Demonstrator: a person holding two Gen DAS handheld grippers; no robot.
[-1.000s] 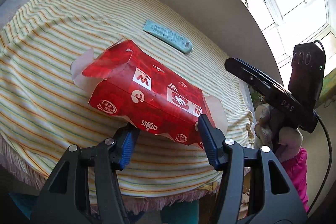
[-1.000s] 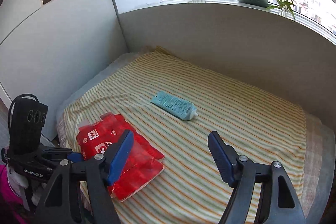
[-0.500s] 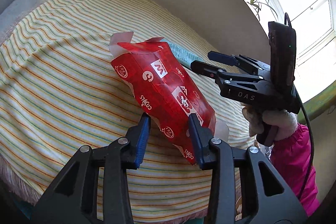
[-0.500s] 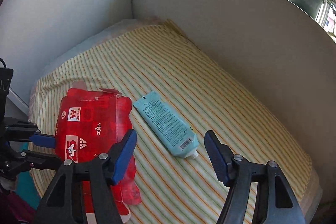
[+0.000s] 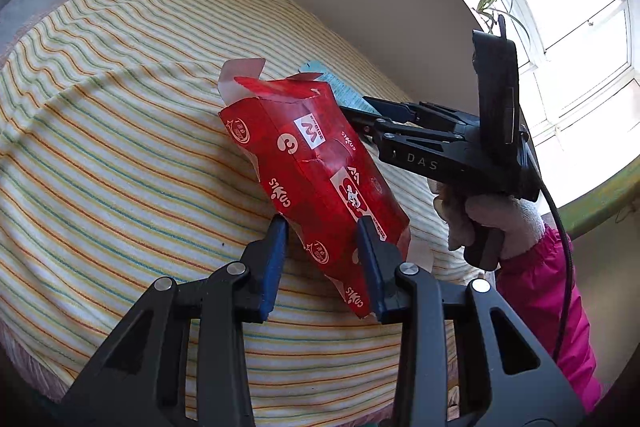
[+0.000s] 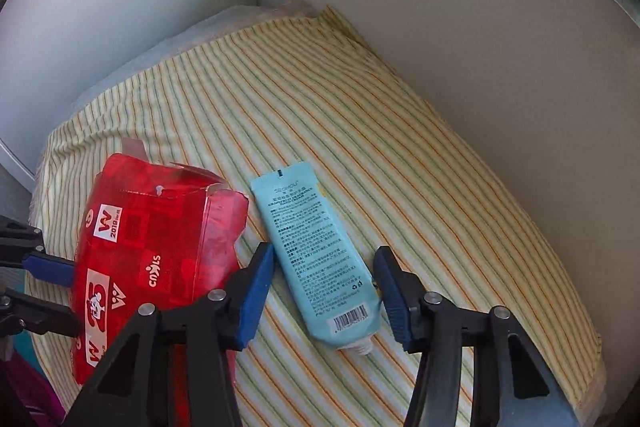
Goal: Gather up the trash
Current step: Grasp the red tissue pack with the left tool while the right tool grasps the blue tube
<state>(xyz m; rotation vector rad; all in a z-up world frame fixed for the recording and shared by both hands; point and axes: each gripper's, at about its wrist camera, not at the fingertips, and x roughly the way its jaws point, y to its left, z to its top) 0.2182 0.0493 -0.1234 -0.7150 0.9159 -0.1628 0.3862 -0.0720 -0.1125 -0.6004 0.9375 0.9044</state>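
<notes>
Left wrist view: the left gripper (image 5: 322, 259) is clamped on the lower end of the red carton (image 5: 316, 171), which stands tilted off the striped bedspread (image 5: 120, 147) near its front edge, open flaps uppermost. Its jaws have just closed further onto it. Right wrist view: the carton (image 6: 148, 255) sits at the left, and just beside it the light blue tube (image 6: 316, 259) lies flat on the bedspread, cap toward the front edge. The right gripper (image 6: 324, 287) straddles the tube's lower half; its jaws, just closing, stand apart, pads (image 6: 256, 287) clear of it.
</notes>
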